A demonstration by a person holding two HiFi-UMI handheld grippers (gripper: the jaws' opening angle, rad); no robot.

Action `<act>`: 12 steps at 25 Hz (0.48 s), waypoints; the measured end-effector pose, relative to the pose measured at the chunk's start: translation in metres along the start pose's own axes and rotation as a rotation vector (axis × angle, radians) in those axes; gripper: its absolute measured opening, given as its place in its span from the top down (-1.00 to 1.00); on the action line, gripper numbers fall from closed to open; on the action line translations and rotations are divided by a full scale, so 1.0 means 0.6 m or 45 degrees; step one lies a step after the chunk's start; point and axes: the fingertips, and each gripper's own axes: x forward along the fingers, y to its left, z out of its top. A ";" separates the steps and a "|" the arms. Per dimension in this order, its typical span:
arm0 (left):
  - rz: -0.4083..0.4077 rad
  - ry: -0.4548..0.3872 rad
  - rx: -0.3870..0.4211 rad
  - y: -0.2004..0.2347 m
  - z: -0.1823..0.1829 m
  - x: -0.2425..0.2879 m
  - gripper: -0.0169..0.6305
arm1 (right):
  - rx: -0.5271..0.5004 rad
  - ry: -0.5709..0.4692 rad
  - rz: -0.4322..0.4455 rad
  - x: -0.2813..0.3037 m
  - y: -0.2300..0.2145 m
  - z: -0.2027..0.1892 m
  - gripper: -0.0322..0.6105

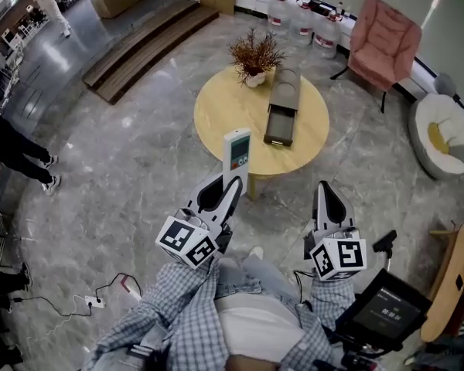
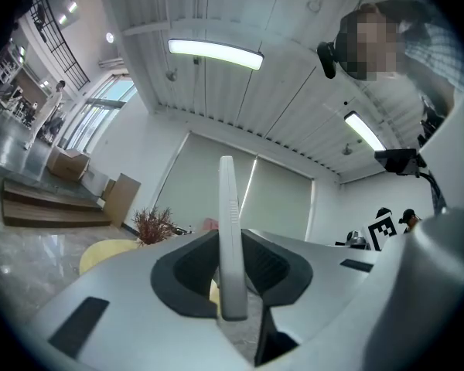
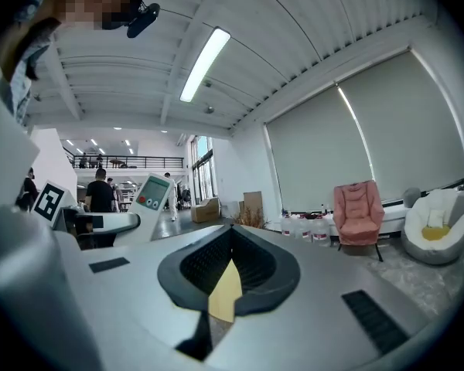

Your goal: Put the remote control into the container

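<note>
My left gripper (image 1: 230, 185) is shut on a white remote control (image 1: 236, 154), which stands upright out of the jaws with its small screen and red buttons facing up. Seen edge-on in the left gripper view, the remote control (image 2: 229, 230) is pinched between the dark pads. My right gripper (image 1: 327, 188) is held beside it with nothing between its jaws, and its tips touch (image 3: 232, 234). The remote control (image 3: 149, 199) also shows at the left of the right gripper view. The container (image 1: 282, 107), a long dark grey box with its drawer pulled open, lies on the round yellow table (image 1: 216, 114) ahead.
A potted dried plant (image 1: 254, 56) stands on the table behind the container. Beyond the table are a pink armchair (image 1: 383, 41) and water bottles (image 1: 301, 18). A white chair (image 1: 442, 134) is at right, wooden steps (image 1: 139, 41) at far left, and a cable with power strip (image 1: 93, 300) on the floor.
</note>
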 end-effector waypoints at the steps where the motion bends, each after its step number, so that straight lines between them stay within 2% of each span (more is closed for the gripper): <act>1: 0.000 0.000 0.004 0.000 -0.002 0.005 0.66 | -0.003 -0.004 0.002 0.001 -0.004 -0.001 0.89; 7: -0.004 0.053 0.015 -0.004 -0.010 0.085 0.66 | 0.057 0.023 -0.032 0.033 -0.079 -0.001 0.89; 12: -0.008 0.072 -0.011 0.020 -0.021 0.131 0.66 | 0.077 0.056 -0.061 0.063 -0.107 -0.009 0.89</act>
